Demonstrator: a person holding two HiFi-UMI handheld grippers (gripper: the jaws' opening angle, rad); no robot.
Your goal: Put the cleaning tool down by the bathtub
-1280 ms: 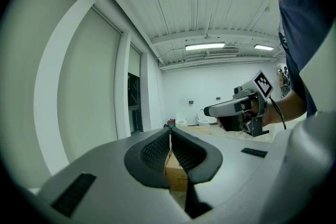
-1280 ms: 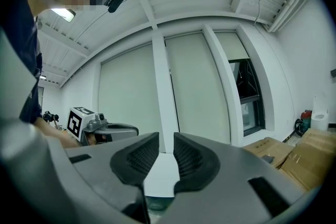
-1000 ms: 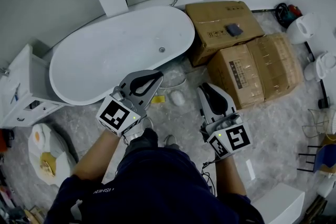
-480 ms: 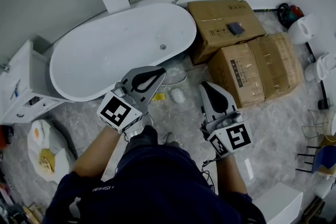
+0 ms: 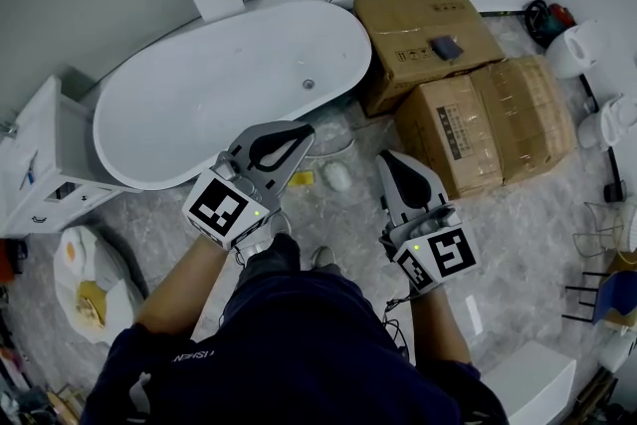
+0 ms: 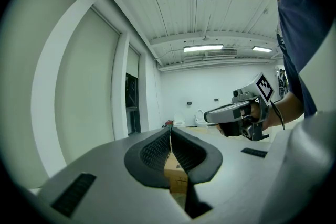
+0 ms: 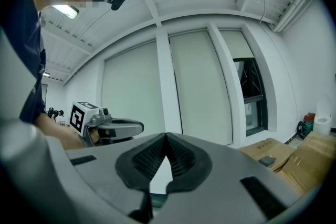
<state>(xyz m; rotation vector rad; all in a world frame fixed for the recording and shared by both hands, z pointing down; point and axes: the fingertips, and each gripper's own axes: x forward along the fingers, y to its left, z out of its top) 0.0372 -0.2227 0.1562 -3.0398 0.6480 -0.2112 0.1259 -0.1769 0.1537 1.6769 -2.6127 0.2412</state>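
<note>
**Tool down by tub, both grippers empty**

Small white rounded cleaning tool lies on grey marbled floor, just beside near-right end of white oval bathtub. L gripper & R gripper hover nearer, apart from it, jaws pressed together on nothing.

Small white cleaning tool on the grey floor — just beside the white oval bathtub

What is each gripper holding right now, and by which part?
Nothing is held. The left gripper and the right gripper both have their jaws shut together, with nothing between them.
</note>
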